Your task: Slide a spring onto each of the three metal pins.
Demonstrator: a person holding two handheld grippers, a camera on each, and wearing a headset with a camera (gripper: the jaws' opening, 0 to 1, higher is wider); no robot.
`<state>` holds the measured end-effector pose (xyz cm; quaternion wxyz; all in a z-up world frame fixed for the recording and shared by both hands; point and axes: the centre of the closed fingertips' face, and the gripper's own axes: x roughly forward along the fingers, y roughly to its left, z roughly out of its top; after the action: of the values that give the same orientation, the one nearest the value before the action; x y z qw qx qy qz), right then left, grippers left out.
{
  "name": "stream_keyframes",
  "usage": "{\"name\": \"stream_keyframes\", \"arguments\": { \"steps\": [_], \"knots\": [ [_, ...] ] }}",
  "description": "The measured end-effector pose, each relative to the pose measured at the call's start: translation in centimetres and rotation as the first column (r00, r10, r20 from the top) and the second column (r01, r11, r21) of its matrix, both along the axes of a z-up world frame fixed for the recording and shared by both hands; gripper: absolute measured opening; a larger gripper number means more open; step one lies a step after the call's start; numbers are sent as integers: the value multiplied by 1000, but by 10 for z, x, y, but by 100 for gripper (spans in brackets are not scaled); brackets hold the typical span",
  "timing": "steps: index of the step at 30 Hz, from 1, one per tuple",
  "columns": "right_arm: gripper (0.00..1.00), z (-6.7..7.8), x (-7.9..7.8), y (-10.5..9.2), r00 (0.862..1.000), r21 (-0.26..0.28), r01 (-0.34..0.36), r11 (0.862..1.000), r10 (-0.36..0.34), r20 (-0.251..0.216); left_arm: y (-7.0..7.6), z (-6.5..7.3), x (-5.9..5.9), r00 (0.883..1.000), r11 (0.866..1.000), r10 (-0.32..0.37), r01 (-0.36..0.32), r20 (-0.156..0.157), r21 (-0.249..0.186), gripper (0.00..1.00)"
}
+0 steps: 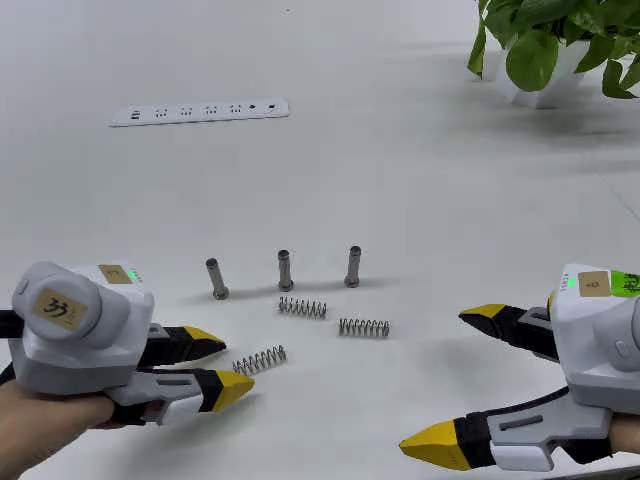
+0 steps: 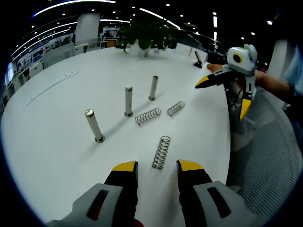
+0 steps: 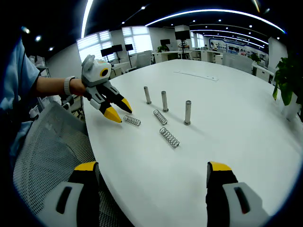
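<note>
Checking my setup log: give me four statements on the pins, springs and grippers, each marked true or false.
1. All three pins stand upright. True.
2. One spring sits on a pin. False: all three springs lie on the table.
3. The left gripper grips a spring. False: it is open and empty, with a spring just ahead of it.
4. The right gripper is open. True.

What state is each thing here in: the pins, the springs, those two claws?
Left pin: upright, bare.
Middle pin: upright, bare.
Right pin: upright, bare.
Front spring: lying loose.
Middle spring: lying loose.
Right spring: lying loose.
Left gripper: open, empty.
Right gripper: wide open, empty.
</note>
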<state>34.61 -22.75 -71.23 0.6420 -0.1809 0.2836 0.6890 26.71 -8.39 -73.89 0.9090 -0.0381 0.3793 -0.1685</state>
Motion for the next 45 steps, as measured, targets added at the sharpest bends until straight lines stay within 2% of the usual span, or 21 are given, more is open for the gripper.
{"name": "stream_keyframes", "arguments": {
  "steps": [4,7,10,13,17,19,28,33,38,42,44,45],
  "knots": [
    [95,0,1,0,1000,2,1,1000,-1,-1,1,-3,0,1000,1000,-2,2,-9,11,28],
    [95,0,1,-1,1000,3,4,1000,-4,-2,1,-4,1,1000,999,-10,11,-16,36,28],
    [95,-1,1,-1,1000,3,5,1000,-5,-4,2,-5,0,998,993,-52,56,-45,108,25],
    [95,-1,0,-1,1000,4,4,1000,-4,-4,3,-8,-1,991,974,-110,122,-71,189,25],
    [95,-1,0,-1,1000,5,5,1000,-5,-6,1,-9,2,988,964,-129,145,-84,224,25],
    [95,-1,0,-1,1000,5,6,1000,-6,-6,2,-9,4,986,954,-139,158,-90,257,23],
    [95,-3,-1,-4,1000,1,8,1000,-8,-10,-1,-9,5,985,948,-142,163,-98,273,19],
    [95,-2,-1,-2,1000,3,2,1000,-2,-8,-5,-9,7,982,939,-158,182,-105,292,14],
    [95,-1,-2,-1,1000,3,-3,1000,3,-9,-3,-9,8,985,942,-138,163,-103,292,11],
    [95,-1,-3,-1,1000,2,-7,1000,7,-10,-3,-9,8,990,948,-119,136,-76,289,11],
    [95,-1,-4,0,1000,1,-10,1000,10,-10,-2,-8,8,992,954,-111,122,-57,273,11],
    [95,-1,-4,0,1000,1,-11,1000,11,-12,-3,-8,9,996,966,-82,90,-42,243,11]
  ]
}}
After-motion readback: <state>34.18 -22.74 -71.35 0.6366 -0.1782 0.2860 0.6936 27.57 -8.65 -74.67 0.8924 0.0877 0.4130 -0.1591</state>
